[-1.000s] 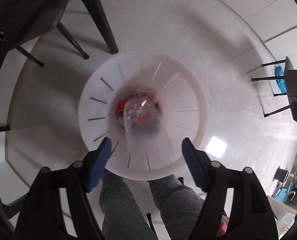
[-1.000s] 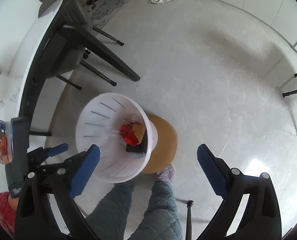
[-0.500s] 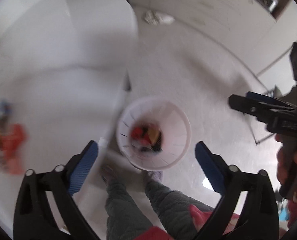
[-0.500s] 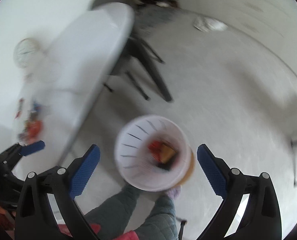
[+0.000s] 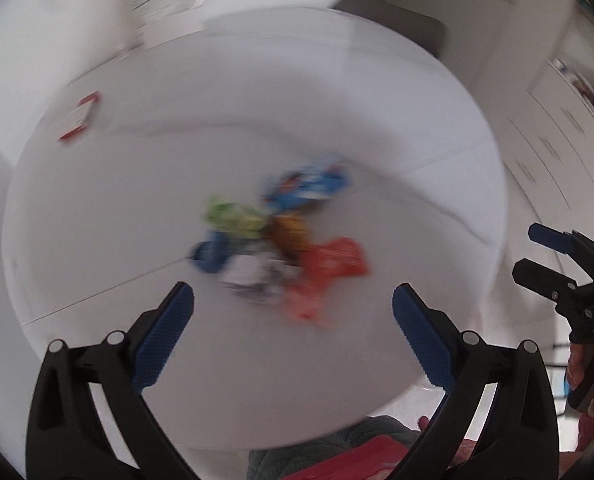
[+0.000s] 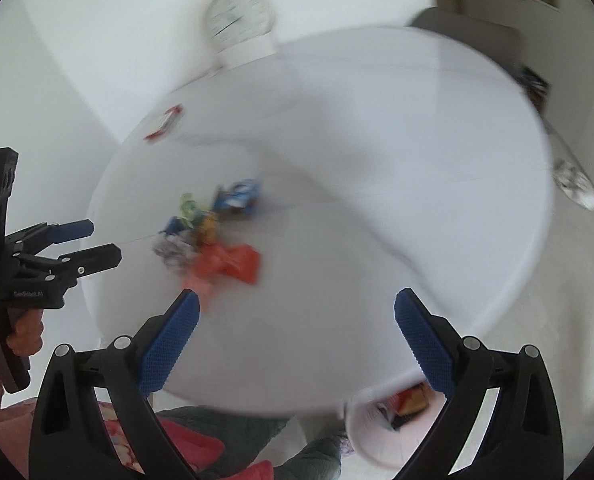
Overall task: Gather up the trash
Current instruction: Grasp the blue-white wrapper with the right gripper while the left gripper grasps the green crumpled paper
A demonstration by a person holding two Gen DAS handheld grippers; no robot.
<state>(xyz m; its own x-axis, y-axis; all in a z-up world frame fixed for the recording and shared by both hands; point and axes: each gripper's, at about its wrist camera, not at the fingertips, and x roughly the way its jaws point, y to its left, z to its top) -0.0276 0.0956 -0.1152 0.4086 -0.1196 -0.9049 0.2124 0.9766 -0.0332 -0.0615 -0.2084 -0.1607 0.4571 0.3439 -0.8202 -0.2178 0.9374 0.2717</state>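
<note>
A round white table fills both of our wrist views, smeared by motion blur, with a white wall behind it, a round white clock leaning at its far edge and a dark chair back beyond the rim. A small red-and-white card lies alone, far ahead and to the left of our left gripper.

The trash is a loose heap of wrappers on the tabletop: a blue packet at the far side, a green-yellow one and a small blue piece to the left, a brown-orange one in the middle, crumpled white-grey paper nearest us, and a red-orange packet on the right. The blur hides any print on them.

Our left gripper has its blue-padded jaws spread wide with nothing between them; the heap lies just ahead of the fingertips, roughly centred between them, and no pad touches it. Our right gripper is spread just as wide and holds nothing; from it the heap sits ahead and to the left, the red-orange packet just beyond its left fingertip. Each gripper appears at the edge of the other's view, jaws apart, held in a hand.

Below the table edge, near the right gripper's right finger, we see the white bin with red and yellow wrappers inside.
</note>
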